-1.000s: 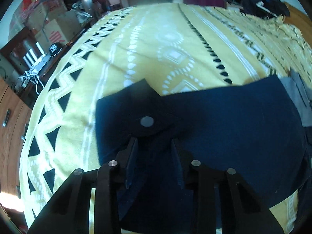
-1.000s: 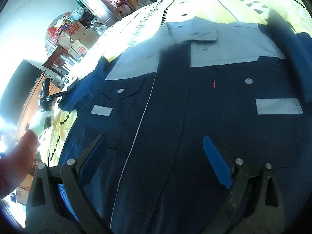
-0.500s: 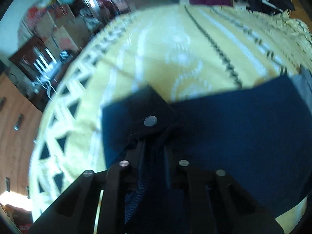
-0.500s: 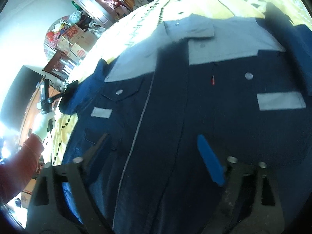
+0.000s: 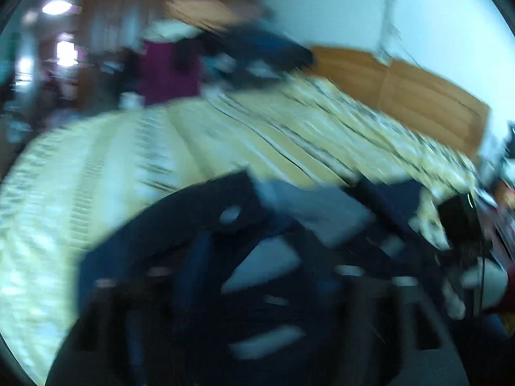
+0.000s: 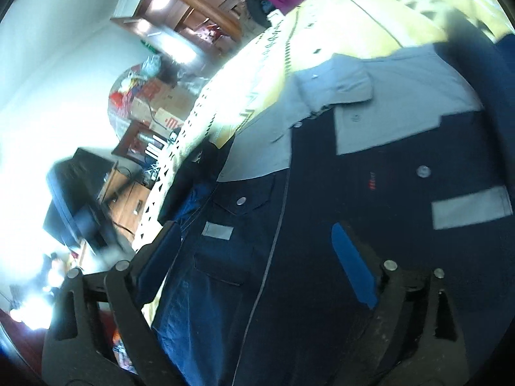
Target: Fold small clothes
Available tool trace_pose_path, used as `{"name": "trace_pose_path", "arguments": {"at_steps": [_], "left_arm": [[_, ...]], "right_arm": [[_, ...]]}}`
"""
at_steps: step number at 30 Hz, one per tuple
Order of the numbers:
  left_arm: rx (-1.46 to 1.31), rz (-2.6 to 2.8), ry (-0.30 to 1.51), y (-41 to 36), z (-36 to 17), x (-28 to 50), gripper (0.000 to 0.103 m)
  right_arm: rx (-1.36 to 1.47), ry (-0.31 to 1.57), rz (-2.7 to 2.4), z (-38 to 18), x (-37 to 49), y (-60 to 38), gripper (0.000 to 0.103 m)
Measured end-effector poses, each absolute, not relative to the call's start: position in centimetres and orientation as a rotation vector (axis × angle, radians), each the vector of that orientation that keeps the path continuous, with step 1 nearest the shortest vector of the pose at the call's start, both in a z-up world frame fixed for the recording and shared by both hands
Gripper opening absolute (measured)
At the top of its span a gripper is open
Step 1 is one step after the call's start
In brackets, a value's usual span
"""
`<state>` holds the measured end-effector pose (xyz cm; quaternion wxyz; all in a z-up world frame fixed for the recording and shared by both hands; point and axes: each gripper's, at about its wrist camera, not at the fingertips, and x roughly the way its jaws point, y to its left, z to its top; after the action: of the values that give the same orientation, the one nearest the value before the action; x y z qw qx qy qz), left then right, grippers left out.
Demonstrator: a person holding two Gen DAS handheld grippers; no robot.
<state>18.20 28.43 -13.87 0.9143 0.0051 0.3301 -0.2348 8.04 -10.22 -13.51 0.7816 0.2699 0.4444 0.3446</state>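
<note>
My left wrist view is smeared throughout by motion blur. My left gripper (image 5: 257,273) shows only as dark streaks, so I cannot tell how its jaws stand or whether cloth lies between them. The jacket (image 5: 315,222) there is reduced to navy and grey patches; its sleeve cannot be made out. In my right wrist view, the jacket's right sleeve (image 6: 502,74) and hem run past the picture's edge. The red chest label (image 6: 372,186) is too small to read. The boxes (image 6: 161,103) beyond the bed (image 6: 338,16) are indistinct.
</note>
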Motion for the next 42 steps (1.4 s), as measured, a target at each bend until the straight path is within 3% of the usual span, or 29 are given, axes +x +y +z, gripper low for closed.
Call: {"name": "trace_pose_path", "arguments": {"at_steps": [4,10,16,26,27,28,29,30,35,39,42], "left_arm": [[-0.097,-0.587,0.787,24.9,-18.0,17.6,0.067],[-0.293,-0.37,0.73,32.8,-18.6,13.9,0.071],[-0.34,-0.174,0.699,41.0,-18.3,11.4,0.071],[-0.36,-0.091,0.683,47.0,-19.3,9.7,0.074],[-0.353,-0.09,0.685,46.6,-19.5,9.9,0.074],[-0.344,-0.086,0.688,46.2,-19.7,10.2,0.074],[-0.341,-0.083,0.69,45.8,-19.9,10.5,0.074],[-0.342,-0.084,0.692,45.1,-20.2,11.1,0.074],[-0.33,-0.074,0.704,44.7,-20.4,11.5,0.077],[-0.317,-0.059,0.691,45.2,-19.7,11.0,0.079],[-0.317,-0.048,0.687,45.8,-19.5,10.8,0.079]], "right_arm": [[0.642,1.021,0.812,-14.8,9.9,-10.2,0.094],[0.789,1.122,1.041,-16.4,15.7,-3.9,0.089],[0.672,1.302,0.995,-19.5,20.7,2.6,0.08],[0.501,1.3,0.918,-19.7,21.0,5.2,0.079],[0.471,1.285,0.907,-19.5,20.9,5.7,0.073],[0.453,1.269,0.911,-19.4,20.9,6.2,0.041],[0.447,1.273,0.914,-19.7,21.2,6.3,0.019],[0.449,1.276,0.918,-20.0,21.4,6.4,0.004],[0.459,1.172,0.945,-17.9,20.8,4.7,0.002],[0.396,1.011,0.88,-13.1,20.6,-1.4,0.002],[0.347,0.994,0.8,-12.1,21.2,-5.8,0.002]]}}
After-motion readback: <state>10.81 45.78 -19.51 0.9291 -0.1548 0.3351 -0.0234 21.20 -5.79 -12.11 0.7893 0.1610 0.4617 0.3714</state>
